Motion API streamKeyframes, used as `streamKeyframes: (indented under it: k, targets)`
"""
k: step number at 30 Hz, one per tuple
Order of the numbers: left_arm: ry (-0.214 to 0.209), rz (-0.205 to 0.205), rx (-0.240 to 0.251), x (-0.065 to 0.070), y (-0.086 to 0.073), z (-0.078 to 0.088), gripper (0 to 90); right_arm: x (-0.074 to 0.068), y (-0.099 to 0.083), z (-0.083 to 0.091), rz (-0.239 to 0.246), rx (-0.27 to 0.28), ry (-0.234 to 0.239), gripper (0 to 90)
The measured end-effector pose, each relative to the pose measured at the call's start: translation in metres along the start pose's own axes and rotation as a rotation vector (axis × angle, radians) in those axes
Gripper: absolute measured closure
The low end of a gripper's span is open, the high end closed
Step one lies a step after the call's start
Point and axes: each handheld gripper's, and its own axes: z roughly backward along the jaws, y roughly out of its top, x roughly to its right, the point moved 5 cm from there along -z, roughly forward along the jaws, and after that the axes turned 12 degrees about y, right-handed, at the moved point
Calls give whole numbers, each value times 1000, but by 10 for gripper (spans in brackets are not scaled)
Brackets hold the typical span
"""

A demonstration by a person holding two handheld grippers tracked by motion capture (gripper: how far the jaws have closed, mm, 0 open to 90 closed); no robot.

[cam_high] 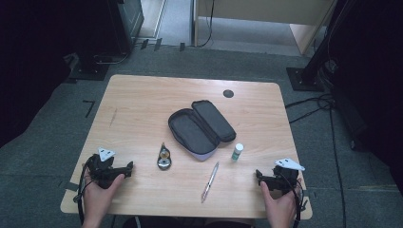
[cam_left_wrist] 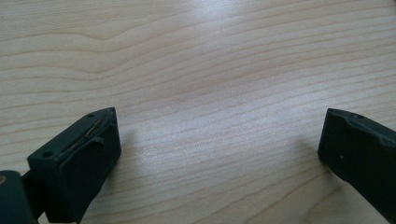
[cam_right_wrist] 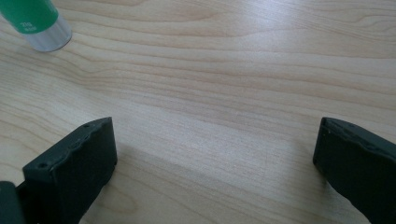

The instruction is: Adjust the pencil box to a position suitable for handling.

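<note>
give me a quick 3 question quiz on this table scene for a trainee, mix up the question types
1. True or false: the black case on the table is zipped shut.
2. Multiple choice: which thing lies nearest the right tongs? A) the round tape dispenser B) the green and white glue stick C) the dark disc near the far edge
3. Fill in: the left tongs and the right tongs both stand ____, with nothing between their jaws.

Key
1. False: the case lies open, its lid folded back.
2. B; the glue stick also shows in the right gripper view.
3. open
</note>
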Motion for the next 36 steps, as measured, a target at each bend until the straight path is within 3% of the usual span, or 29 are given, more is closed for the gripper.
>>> streamKeyframes:
  k: [6, 10, 15, 24, 36]
  targets:
    - [6, 8, -3, -1, -1, 1, 0, 1, 0, 0, -1, 0, -2, 0]
    - [19, 31, -25, -9, -1, 3, 0, 1, 0, 1, 15, -3, 12, 0]
    - [0, 55, -20, -10, 2, 4, 0, 2, -1, 1, 30, -6, 27, 0]
    - [-31, 85, 17, -13, 22, 9, 0, -1, -1, 0, 25, -7, 24, 0]
    - [-55, 77, 47, -7, 49, 11, 0, -2, -1, 0, 31, -6, 26, 0]
